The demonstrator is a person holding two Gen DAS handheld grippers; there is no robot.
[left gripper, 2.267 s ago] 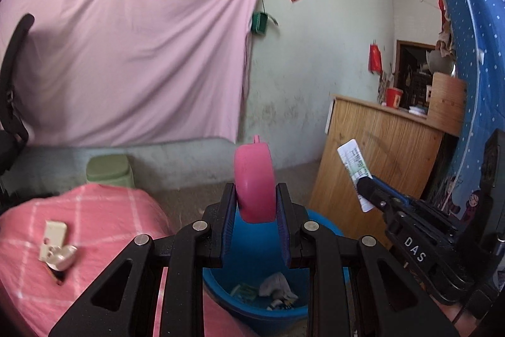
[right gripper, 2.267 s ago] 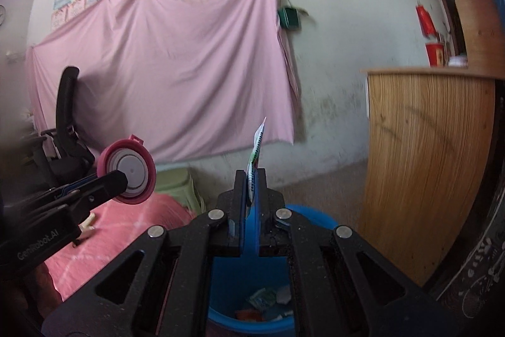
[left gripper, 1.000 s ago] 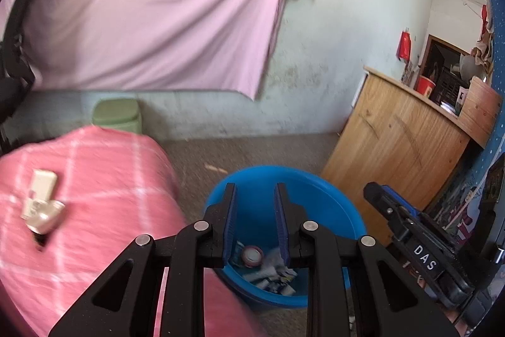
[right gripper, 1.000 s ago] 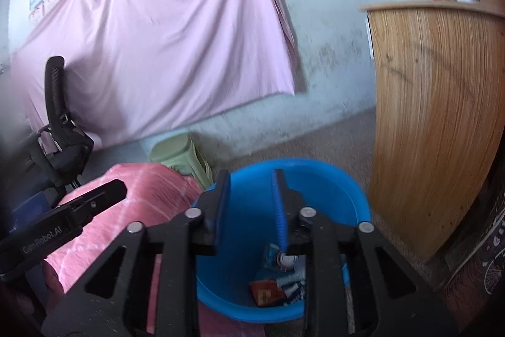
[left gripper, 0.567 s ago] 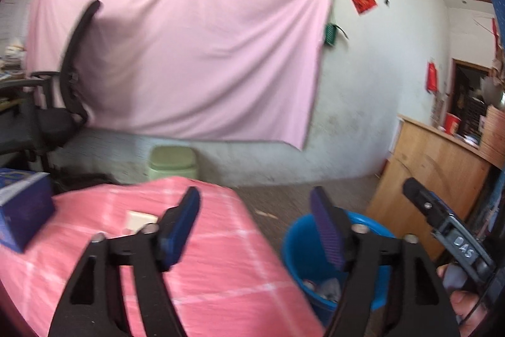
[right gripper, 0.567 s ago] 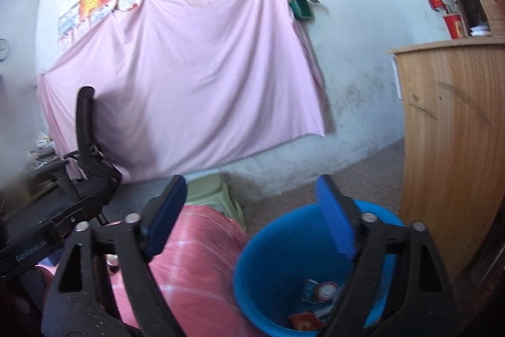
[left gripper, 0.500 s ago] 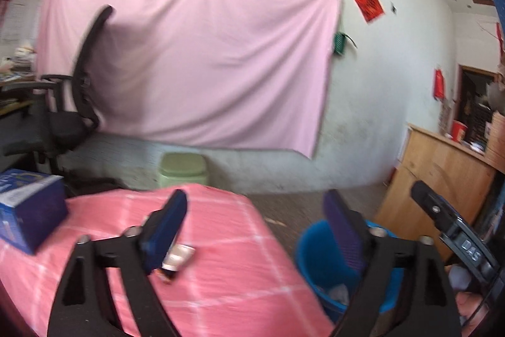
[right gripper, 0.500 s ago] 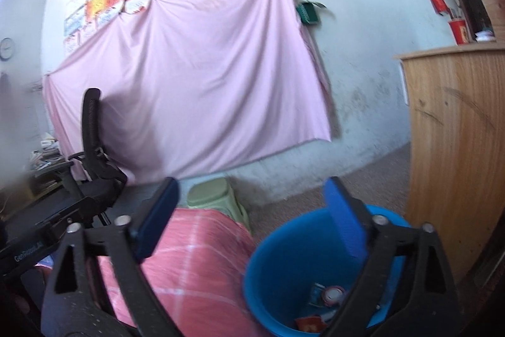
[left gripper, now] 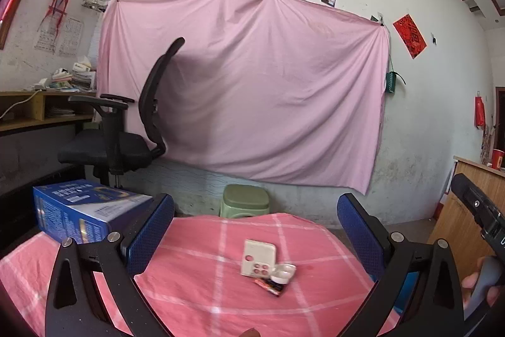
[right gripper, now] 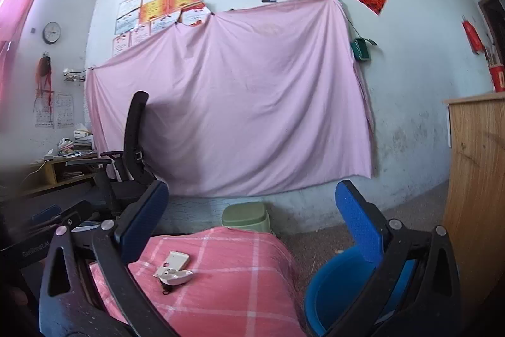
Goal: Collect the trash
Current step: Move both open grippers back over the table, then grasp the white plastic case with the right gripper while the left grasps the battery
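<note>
On the pink checked tablecloth [left gripper: 195,289] lie a white remote-like slab [left gripper: 257,258], a small white cup [left gripper: 284,272] and a dark red wrapper [left gripper: 270,286]. My left gripper [left gripper: 255,204] points level over the table just short of them; its jaws are opening, with nothing between them. My right gripper [right gripper: 251,188] stands open and empty, and sees the same slab [right gripper: 173,262] and cup [right gripper: 175,275] at lower left. The blue bucket [right gripper: 334,289] sits on the floor right of the table, partly behind the right finger.
A blue carton [left gripper: 85,210] lies on the table's left side. Behind it are a black office chair [left gripper: 126,141] and a green stool [left gripper: 246,199] against the sheet-covered wall. A wooden counter [right gripper: 476,195] stands at the right. A hand [left gripper: 479,280] holds the other gripper.
Both grippers have dropped the pink cup and the paper slip over the bucket, opened wide, and swung left from the bucket to face the table.
</note>
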